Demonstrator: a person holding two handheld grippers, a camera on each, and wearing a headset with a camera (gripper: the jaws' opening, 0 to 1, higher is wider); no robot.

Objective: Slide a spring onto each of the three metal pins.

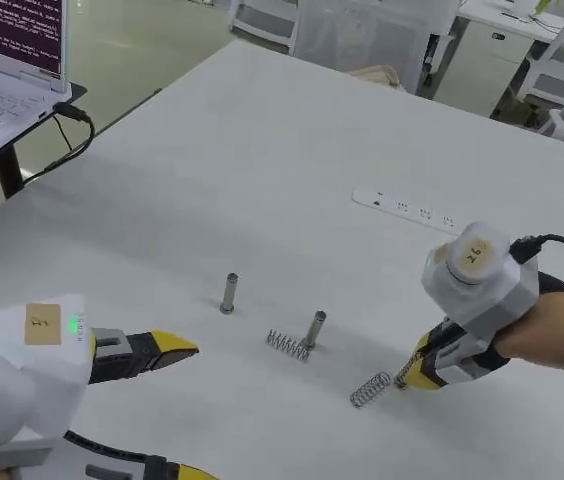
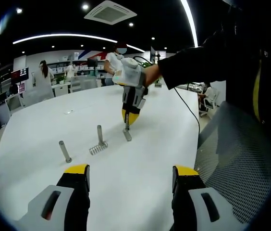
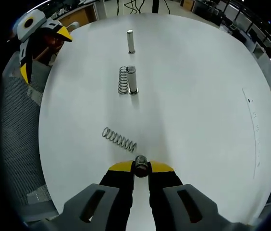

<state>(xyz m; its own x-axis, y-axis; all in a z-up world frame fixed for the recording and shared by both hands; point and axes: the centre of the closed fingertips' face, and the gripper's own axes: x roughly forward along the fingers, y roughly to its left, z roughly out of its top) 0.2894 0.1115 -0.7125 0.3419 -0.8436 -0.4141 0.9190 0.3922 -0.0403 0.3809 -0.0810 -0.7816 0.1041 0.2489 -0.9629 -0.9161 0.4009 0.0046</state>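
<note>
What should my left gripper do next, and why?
Probably reach the open left gripper to the loose spring and close on it: the right gripper is shut on a pin, and that spring lies on the table just off its tip, not threaded.

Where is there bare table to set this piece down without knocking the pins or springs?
Bare table lies between the near pin and the power strip, and beyond the far pin toward the laptop. Crowded: the line from far pin through near pin, its spring and the loose spring at the right gripper, shut on a metal piece.
</note>
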